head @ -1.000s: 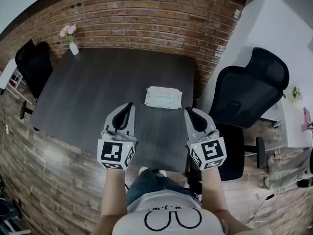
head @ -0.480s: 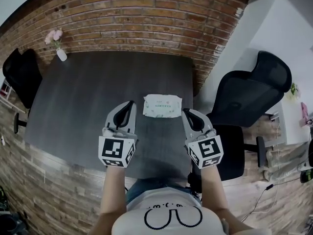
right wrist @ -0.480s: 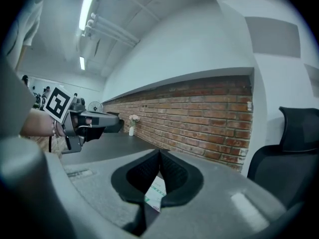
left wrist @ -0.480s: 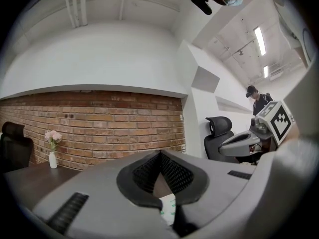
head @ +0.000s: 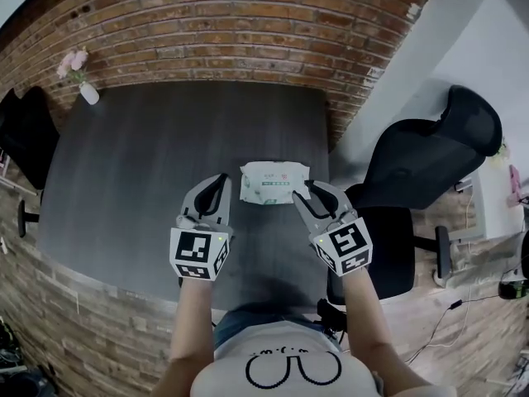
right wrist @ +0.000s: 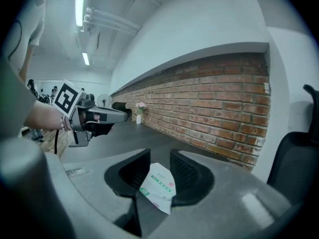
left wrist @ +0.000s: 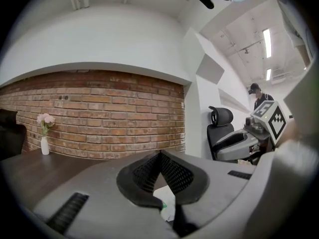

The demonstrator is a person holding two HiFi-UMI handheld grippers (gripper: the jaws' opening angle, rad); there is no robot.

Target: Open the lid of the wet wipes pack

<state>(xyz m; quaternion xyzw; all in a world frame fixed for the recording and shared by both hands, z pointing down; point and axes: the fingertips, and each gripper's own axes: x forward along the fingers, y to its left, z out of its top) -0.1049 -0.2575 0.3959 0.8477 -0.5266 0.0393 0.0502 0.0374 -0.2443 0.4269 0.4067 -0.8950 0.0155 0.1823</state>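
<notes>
The task is barely begun; the pack (head: pixel 274 182) lies flat, label up, and its lid looks shut, with no flap raised as far as the head view shows; nothing grips it yet. Your left gripper (head: pixel 219 179) hovers just beside the pack at its 9 o'clock, tongs pressed together at the tips and pinching nothing; a sliver of the pack shows below them in the left gripper view. Your right gripper (head: pixel 300 193) sits at the pack's 4 o'clock, tips at or just over its near right corner; its tongs have just been opening and stand spread; the pack shows through the gap ahead of them, but the pads do not press on it. By my judgement all the real work is left: steady the pack with one gripper, catch the lid's edge with the other, fold it back.

The pack rests on a dark wood-grain table (head: pixel 157 164), toward 5 o'clock from the table's middle, near the edge closest to you; a white vase (head: pixel 88 93) of pink flowers stands at the far left corner, 10 o'clock. A brick wall (head: pixel 215 23) runs behind the table at 12 o'clock; a black chair (head: pixel 430 155) stands off the table at 3 o'clock; a second chair (head: pixel 25 139) sits at 9 o'clock; the floor (head: pixel 107 321) is laid in pale planks.
</notes>
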